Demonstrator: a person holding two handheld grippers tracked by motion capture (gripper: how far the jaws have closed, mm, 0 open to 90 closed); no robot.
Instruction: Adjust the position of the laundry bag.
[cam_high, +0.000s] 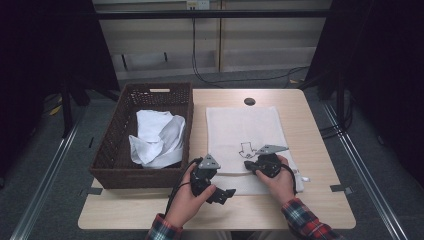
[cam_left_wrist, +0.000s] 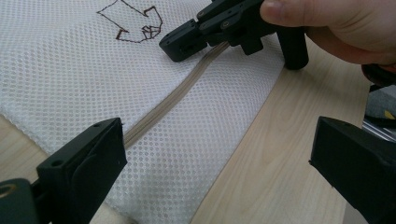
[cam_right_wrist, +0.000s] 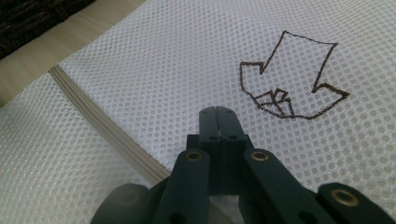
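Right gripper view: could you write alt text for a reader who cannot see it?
The right gripper, jaws shut, rests on a white mesh laundry bag. A beige zipper runs diagonally at left, and a brown arrow drawing lies at right.

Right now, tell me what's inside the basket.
The basket holds crumpled white cloth, piled toward its near end. The far end shows bare bottom. Anything under the cloth is covered.
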